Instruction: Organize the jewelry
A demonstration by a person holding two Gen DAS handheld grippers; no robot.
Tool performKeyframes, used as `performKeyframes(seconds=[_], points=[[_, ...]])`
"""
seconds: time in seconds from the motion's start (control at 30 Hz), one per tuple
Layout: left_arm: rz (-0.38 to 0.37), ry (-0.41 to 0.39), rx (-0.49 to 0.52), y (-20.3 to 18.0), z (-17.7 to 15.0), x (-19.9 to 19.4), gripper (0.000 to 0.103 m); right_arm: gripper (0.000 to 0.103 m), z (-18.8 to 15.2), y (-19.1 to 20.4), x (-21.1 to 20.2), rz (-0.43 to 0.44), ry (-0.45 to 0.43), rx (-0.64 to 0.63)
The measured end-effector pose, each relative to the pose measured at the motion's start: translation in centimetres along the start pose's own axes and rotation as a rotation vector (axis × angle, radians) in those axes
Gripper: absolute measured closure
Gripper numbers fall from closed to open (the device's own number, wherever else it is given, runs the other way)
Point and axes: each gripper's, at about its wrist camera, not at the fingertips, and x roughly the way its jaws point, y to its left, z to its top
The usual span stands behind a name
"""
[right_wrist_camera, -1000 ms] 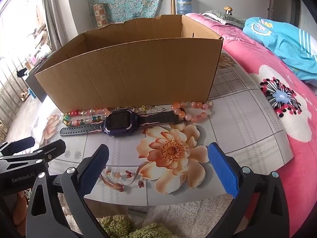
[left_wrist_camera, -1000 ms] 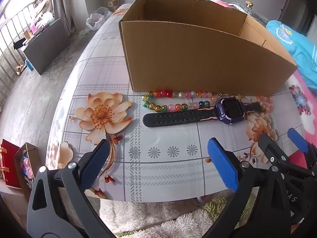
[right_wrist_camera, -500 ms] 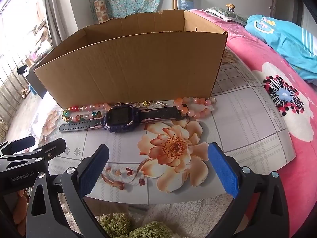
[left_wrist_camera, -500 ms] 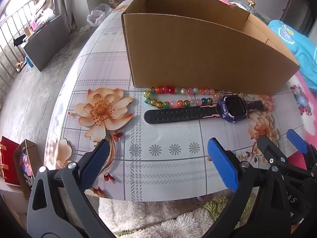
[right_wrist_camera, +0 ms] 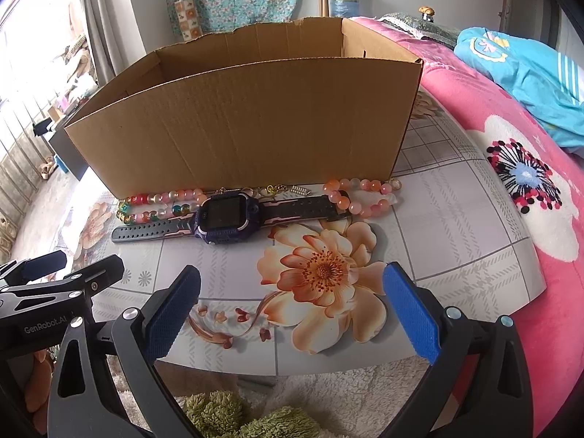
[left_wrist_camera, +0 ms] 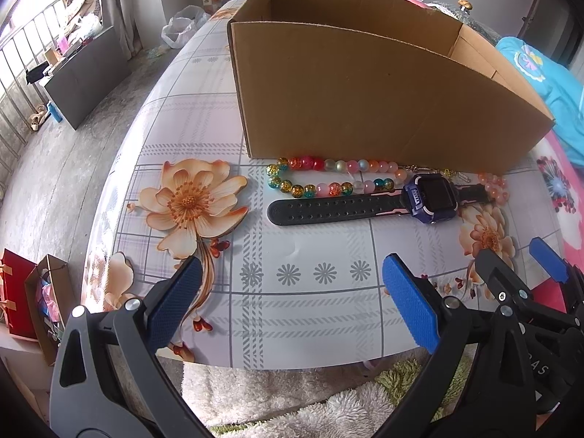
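We hold both grippers spread wide and empty above the near edge of the table (left_wrist_camera: 204, 116): the left gripper (left_wrist_camera: 288, 306) hangs over the plaid cloth, the right gripper (right_wrist_camera: 292, 314) over the big printed flower (right_wrist_camera: 321, 273). The jewelry lies in a row along the front wall of the open box (left_wrist_camera: 365, 98). A multicolour bead bracelet (left_wrist_camera: 328, 179) sits at the left end, just beside the box, and a peach bead bracelet (right_wrist_camera: 361, 197) sits at the right end, its beads touching the strap of the watch (right_wrist_camera: 226, 215). The watch lies flat in front of both, its purple body nearer the peach beads, its long holed strap stretched leftward. Small gold and metal bits (right_wrist_camera: 281, 189) lie between the watch and the box wall; we cannot tell what they are. The box wall stands close behind everything. In front of the watch the cloth is bare to the table edge. A pink blanket (right_wrist_camera: 511, 168) borders the table on the right, the floor (left_wrist_camera: 73, 146) drops away on the left, and a shaggy rug (right_wrist_camera: 328, 394) lies below us.
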Motion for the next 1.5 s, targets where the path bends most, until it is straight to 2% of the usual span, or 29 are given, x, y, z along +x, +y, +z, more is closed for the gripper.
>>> performKeyframes(seconds=[1.5], points=[[0.015, 0.015, -0.023, 0.72, 0.18, -0.41, 0.008, 0.005, 0.41, -0.28, -0.17, -0.009, -0.010, 0.008]])
